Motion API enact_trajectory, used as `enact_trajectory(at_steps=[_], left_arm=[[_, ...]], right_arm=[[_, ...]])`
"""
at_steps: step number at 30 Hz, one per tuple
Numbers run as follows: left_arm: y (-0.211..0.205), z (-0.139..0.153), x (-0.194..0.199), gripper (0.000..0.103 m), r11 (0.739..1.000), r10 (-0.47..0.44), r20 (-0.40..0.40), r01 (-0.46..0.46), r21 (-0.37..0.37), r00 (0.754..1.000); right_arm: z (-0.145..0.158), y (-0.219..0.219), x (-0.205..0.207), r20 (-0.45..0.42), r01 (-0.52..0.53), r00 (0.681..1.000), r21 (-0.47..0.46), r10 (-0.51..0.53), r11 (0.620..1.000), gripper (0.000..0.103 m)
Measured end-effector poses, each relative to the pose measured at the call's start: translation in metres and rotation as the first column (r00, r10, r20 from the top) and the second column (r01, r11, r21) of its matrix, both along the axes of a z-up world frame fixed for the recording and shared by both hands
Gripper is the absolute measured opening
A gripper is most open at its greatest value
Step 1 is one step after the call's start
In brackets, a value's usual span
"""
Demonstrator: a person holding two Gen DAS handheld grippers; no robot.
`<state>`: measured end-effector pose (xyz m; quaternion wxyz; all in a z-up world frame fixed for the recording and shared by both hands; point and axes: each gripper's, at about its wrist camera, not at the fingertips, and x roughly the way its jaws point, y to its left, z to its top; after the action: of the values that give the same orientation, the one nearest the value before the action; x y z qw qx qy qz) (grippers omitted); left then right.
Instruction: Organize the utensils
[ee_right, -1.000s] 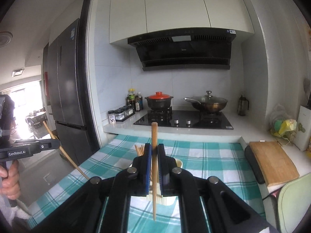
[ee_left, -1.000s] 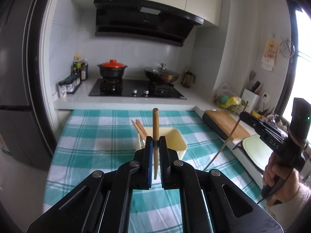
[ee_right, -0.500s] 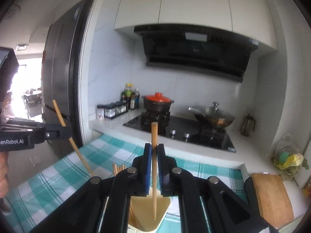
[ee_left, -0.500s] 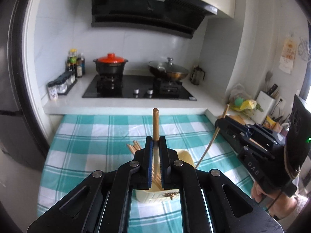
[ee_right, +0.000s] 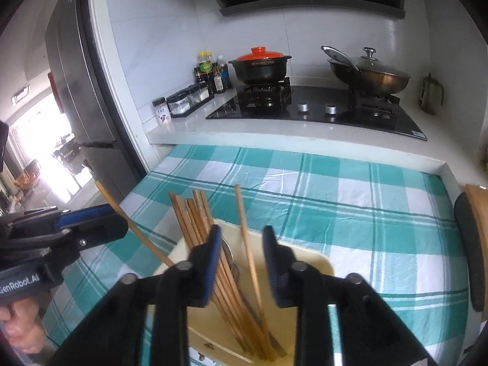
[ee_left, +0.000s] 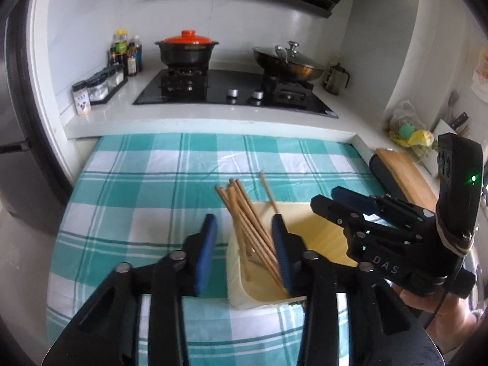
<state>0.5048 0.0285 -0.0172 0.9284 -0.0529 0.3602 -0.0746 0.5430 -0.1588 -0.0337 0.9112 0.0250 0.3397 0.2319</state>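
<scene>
A pale yellow holder [ee_left: 320,238] stands on the checked cloth with several wooden chopsticks [ee_left: 244,213] leaning in it. My left gripper [ee_left: 244,244] is open over the holder's left side, its blue pads either side of the bundle. My right gripper [ee_right: 239,262] is open above the holder [ee_right: 308,259]; one loose chopstick [ee_right: 247,244] stands between its fingers, beside the bundle [ee_right: 195,216]. In the left wrist view the right gripper [ee_left: 332,201] comes in from the right. In the right wrist view the left gripper [ee_right: 91,222] sits at the left with a chopstick [ee_right: 134,225] slanting past it into the holder.
The teal and white checked cloth [ee_left: 152,189] covers the table. Behind it is a white counter with a black hob [ee_left: 231,91], a red-lidded pot [ee_left: 186,49], a lidded wok [ee_left: 289,61] and spice jars [ee_left: 100,87]. A wooden cutting board [ee_left: 405,177] lies at the right. A fridge [ee_right: 79,91] stands at the left.
Both grippers came down over the holder and opened. The chopstick each one held is released into the holder.
</scene>
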Motion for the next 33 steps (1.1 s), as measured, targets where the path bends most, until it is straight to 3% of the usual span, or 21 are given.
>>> enact_trajectory(at_steps=[4, 6, 8, 11, 18, 24, 33], left_arm=[[0.009, 0.018, -0.048, 0.075, 0.995, 0.024, 0.125, -0.036, 0.091, 0.992], [0.01, 0.025, -0.075, 0.093, 0.991, 0.033, 0.162, -0.054, 0.126, 0.986], [0.006, 0.03, -0.106, 0.102, 0.985, 0.046, 0.207, -0.079, 0.152, 0.977], [-0.004, 0.034, -0.147, 0.102, 0.979, 0.063, 0.253, -0.11, 0.174, 0.965], [-0.018, 0.031, -0.216, 0.103, 0.985, 0.116, 0.292, -0.148, 0.09, 0.949], [-0.032, 0.027, -0.254, 0.103, 0.963, 0.152, 0.327, -0.214, 0.164, 0.933], [-0.034, 0.028, -0.284, 0.103, 0.952, 0.162, 0.312, -0.232, 0.201, 0.936]], right_arm=[[0.019, -0.014, -0.031, 0.074, 0.034, 0.997, 0.043, -0.037, 0.999, 0.052], [0.031, -0.02, -0.06, 0.129, 0.057, 0.99, 0.028, -0.06, 0.998, 0.059], [0.042, -0.024, -0.092, 0.183, 0.084, 0.98, -0.002, -0.083, 0.996, 0.066], [0.054, -0.03, -0.147, 0.252, 0.132, 0.959, -0.011, -0.125, 0.991, 0.08], [0.055, -0.033, -0.242, 0.261, 0.214, 0.945, -0.044, -0.195, 0.976, 0.087], [0.048, -0.041, -0.292, 0.262, 0.247, 0.939, -0.058, -0.224, 0.967, 0.089], [0.046, -0.042, -0.325, 0.255, 0.277, 0.934, -0.069, -0.251, 0.958, 0.089]])
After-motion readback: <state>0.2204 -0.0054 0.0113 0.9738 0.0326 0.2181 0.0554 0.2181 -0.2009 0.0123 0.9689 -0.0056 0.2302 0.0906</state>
